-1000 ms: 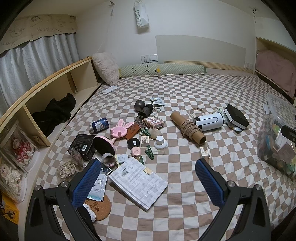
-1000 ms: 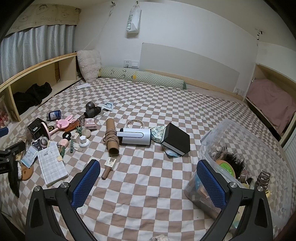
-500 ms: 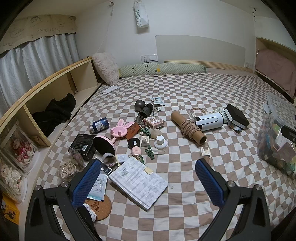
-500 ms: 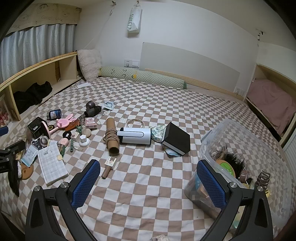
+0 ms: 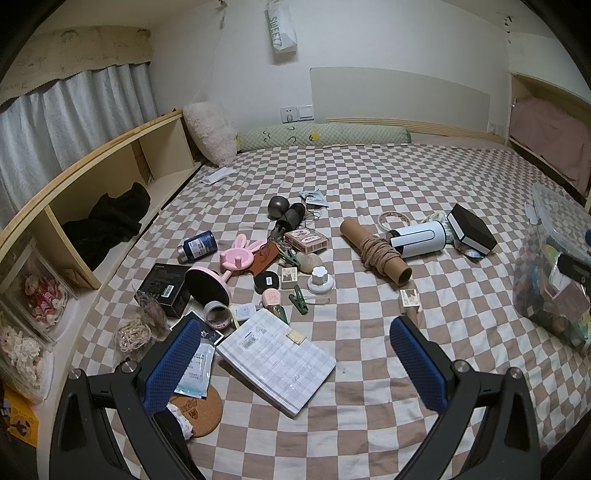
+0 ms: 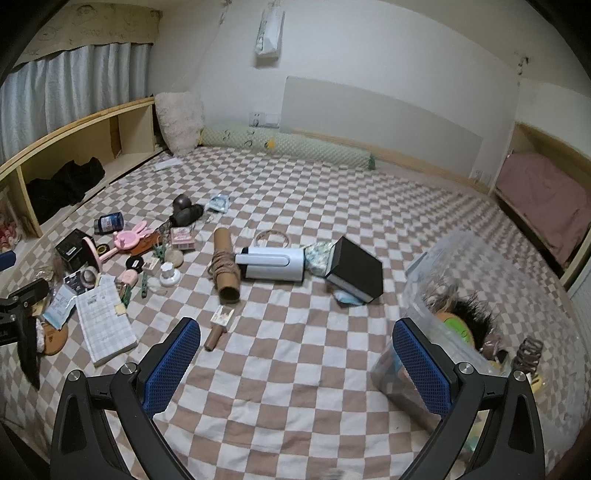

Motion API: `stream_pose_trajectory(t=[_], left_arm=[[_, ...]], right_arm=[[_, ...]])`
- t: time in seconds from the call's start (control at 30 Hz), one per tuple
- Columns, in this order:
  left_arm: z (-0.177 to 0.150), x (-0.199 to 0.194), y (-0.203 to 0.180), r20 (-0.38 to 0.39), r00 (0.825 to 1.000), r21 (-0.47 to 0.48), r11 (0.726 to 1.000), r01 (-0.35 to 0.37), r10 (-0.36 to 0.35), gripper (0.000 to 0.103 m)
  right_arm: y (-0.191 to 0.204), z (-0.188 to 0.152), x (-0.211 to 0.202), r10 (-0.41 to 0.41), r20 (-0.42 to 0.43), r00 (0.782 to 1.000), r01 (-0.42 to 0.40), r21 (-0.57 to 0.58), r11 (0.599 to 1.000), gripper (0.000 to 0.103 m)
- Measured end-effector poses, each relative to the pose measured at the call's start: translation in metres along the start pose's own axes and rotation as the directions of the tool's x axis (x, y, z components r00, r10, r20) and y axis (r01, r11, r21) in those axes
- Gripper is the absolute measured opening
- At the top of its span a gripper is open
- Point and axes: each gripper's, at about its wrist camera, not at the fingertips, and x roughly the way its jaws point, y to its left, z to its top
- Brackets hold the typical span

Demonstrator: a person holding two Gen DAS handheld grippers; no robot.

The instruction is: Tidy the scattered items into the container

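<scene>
While both tools hover above the checkered bedspread (image 5: 369, 424), the left gripper (image 5: 295, 363) holds its blue-padded jaws spread wide with nothing between them, poised over the grid-ruled notebook (image 5: 277, 360) at the near edge of the clutter; the right gripper (image 6: 295, 360) is likewise fully parted and empty, aimed at bare bedding between the clutter and the container. Seen from the right wrist, the left tool shows only as a dark bracket at the far left edge. The clear plastic container (image 6: 461, 266) stands on the bed to the right, its near wall just beside the right-hand finger (image 6: 421, 363); inside lie a black bristly item (image 6: 471, 314), something green and other pieces too jumbled to name. The same container (image 5: 554, 236) sits at the right margin of the left view, well apart from the scattered items. These include a cardboard tube wound with twine (image 5: 375, 249), a white cylinder (image 5: 419, 238) touching it, a black box (image 5: 471, 229), a pink rabbit-shaped holder (image 5: 240, 254), a blue can (image 5: 197, 245), green clips (image 5: 299, 299) and a cork coaster (image 5: 201, 406) (partly under the left finger). A white bag (image 5: 280, 26) hanging on the wall reads "SWEET"; labels on the smaller items are too small to read. An open wooden shelf (image 5: 92, 184) beside the bed holds dark cloth.
</scene>
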Motion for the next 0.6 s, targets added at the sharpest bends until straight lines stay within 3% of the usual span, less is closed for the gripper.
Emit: stream_pose_trajectory(t=[0.33,0.6], left_arm=[[0.001,0.008,0.029,-0.014,0.999,-0.08,0.996,-0.039,0.038,0.103],[-0.003,0.014,0.041,-0.037,0.999,-0.098,0.994,-0.04,0.037,0.103]], right_arm=[[0.01,-0.002,0.027,0.095,-0.097,0.991,-0.095,0.004,0.995,0.103],[0.034,-0.01,0.067,0.17,-0.219,0.961,-0.179,-0.023,0.984,0.103]])
